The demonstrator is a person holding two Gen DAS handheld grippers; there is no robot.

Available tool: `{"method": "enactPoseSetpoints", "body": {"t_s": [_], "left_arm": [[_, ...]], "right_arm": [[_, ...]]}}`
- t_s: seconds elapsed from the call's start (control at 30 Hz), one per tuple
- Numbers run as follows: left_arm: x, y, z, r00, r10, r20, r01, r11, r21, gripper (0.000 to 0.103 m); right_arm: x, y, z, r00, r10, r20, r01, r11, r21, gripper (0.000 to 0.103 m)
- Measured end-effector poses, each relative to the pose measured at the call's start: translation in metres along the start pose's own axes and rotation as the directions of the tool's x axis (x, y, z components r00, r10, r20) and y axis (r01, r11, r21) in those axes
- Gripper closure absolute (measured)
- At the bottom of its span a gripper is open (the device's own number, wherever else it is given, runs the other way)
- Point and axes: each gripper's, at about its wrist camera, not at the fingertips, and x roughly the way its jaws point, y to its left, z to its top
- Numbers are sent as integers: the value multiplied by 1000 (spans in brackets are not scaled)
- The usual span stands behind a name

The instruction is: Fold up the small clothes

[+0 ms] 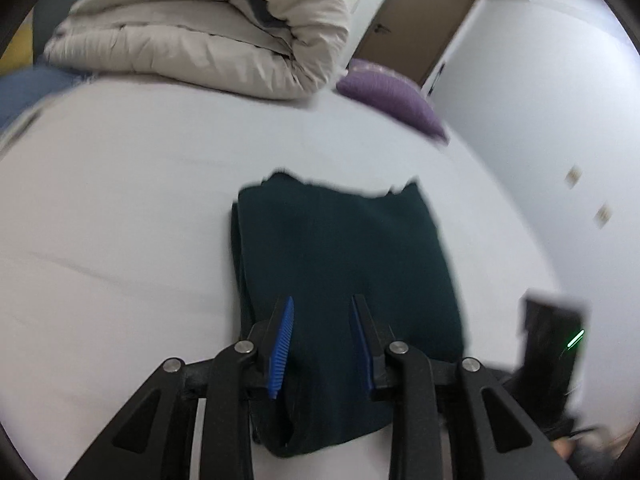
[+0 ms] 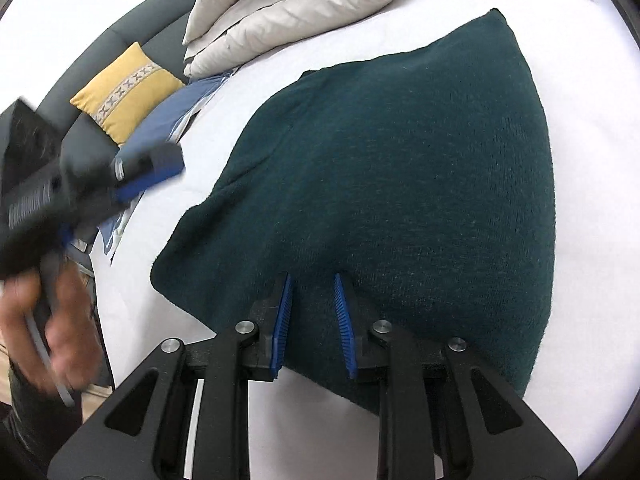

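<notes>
A dark green knitted garment [image 1: 340, 264] lies folded on the white bed sheet [image 1: 120, 208]; it also fills the middle of the right wrist view [image 2: 400, 184]. My left gripper [image 1: 323, 304] is open, hovering over the garment's near edge with nothing between its blue pads. My right gripper [image 2: 313, 278] is open, its fingertips just over the garment's near edge. The left gripper, held in a hand, shows blurred at the left of the right wrist view [image 2: 80, 184].
A rolled beige duvet [image 1: 208, 28] lies at the far side of the bed, with a purple cushion [image 1: 392, 96] beside it. A yellow cushion [image 2: 124, 92] and blue cloth [image 2: 168, 120] lie at the bed's left edge by a dark headboard [image 2: 120, 36].
</notes>
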Motion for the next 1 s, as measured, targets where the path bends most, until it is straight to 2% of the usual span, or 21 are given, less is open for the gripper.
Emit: {"method": "enactPoseSetpoints", "body": {"t_s": [0.07, 0.1, 0.17, 0.3, 0.37, 0.43, 0.57, 0.73, 0.77, 0.8, 0.87, 1.0], "left_arm": [[23, 5, -10, 998, 40, -49, -40, 999, -1, 73], [29, 11, -13, 998, 37, -55, -39, 999, -25, 76], [35, 26, -17, 999, 21, -42, -24, 998, -64, 86], [36, 41, -19, 999, -42, -27, 39, 994, -102, 87], [38, 46, -20, 998, -59, -24, 56, 992, -114, 87], [36, 48, -22, 998, -60, -21, 57, 991, -118, 87], [33, 45, -26, 999, -38, -16, 37, 996, -75, 87], [34, 54, -24, 997, -74, -15, 72, 992, -107, 87], [32, 55, -24, 997, -73, -14, 71, 991, -112, 87], [29, 55, -23, 998, -63, -13, 61, 991, -115, 81], [18, 53, -21, 1000, 13, -4, -13, 993, -119, 59], [-9, 34, -9, 996, 53, 74, -47, 996, -78, 59]], "right_arm": [[-4, 1, 0, 1000, -3, -7, 3, 1000, 3, 82], [-8, 1, 1, 1000, -2, -11, 2, 1000, 5, 82], [-18, -2, 7, 1000, 4, -6, -4, 1000, 10, 82], [-46, -16, 20, 994, 92, 57, -96, 993, 75, 79], [-48, -27, 22, 990, 128, 55, -133, 985, 111, 79], [-39, -40, 15, 993, 113, 18, -115, 986, 119, 81], [-41, -69, -14, 985, 172, 21, -173, 973, 155, 92], [-59, -80, -31, 984, 171, 47, -177, 968, 179, 92], [-63, -77, -30, 986, 160, 47, -165, 971, 170, 89], [-70, -74, -30, 986, 157, 51, -164, 973, 165, 87], [-82, -70, -22, 982, 178, 69, -187, 970, 153, 85], [-90, -69, 16, 970, 211, 125, -230, 959, 166, 79]]}}
